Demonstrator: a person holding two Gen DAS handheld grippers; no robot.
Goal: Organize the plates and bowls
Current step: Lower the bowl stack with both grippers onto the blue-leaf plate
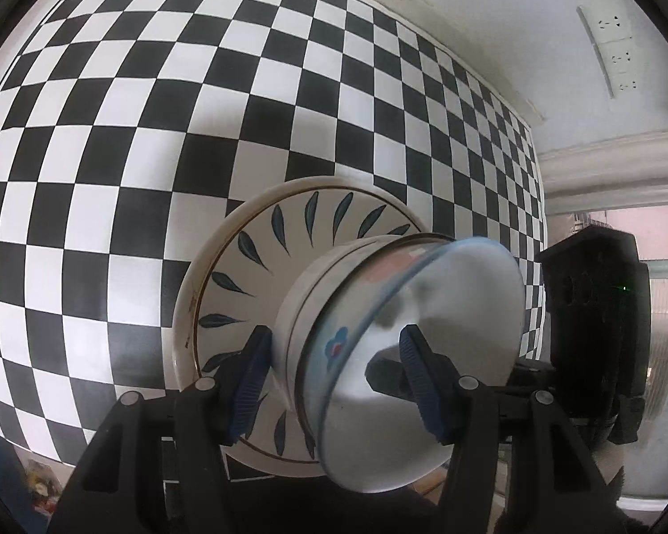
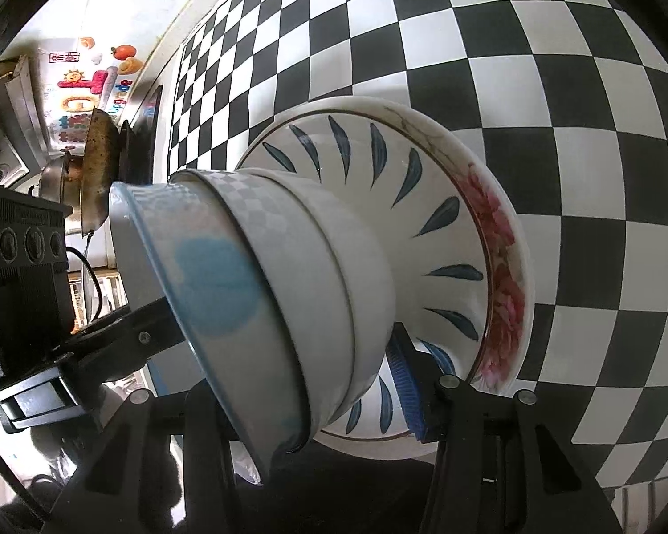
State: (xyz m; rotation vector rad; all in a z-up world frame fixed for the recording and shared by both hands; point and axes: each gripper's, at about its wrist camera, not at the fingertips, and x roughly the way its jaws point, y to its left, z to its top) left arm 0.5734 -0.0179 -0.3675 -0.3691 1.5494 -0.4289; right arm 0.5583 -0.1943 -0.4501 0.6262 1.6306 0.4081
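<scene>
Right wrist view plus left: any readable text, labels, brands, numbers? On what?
"Upgrade", doubtful, small and slanted: colourful wall decal.
Red seal-style characters above it: too small to read.
Dark mark on plate rim: blurred, unreadable.
Wall sockets: no lettering legible.
Bowls, grippers: no text seen.

Little can be read. In the right wrist view, at about ten o'clock, a colourful sticker (image 2: 94,89) on the wall bears the slanted word "Upgrade" along its right edge; its large red and orange letters are too distorted to make out. Above it, near eleven o'clock, a small red stamp-like mark (image 2: 65,57) holds characters too small to read. In the left wrist view, at about eight o'clock, a small dark mark (image 1: 187,341) on the plate rim (image 1: 180,311) is too blurred to read.
</scene>
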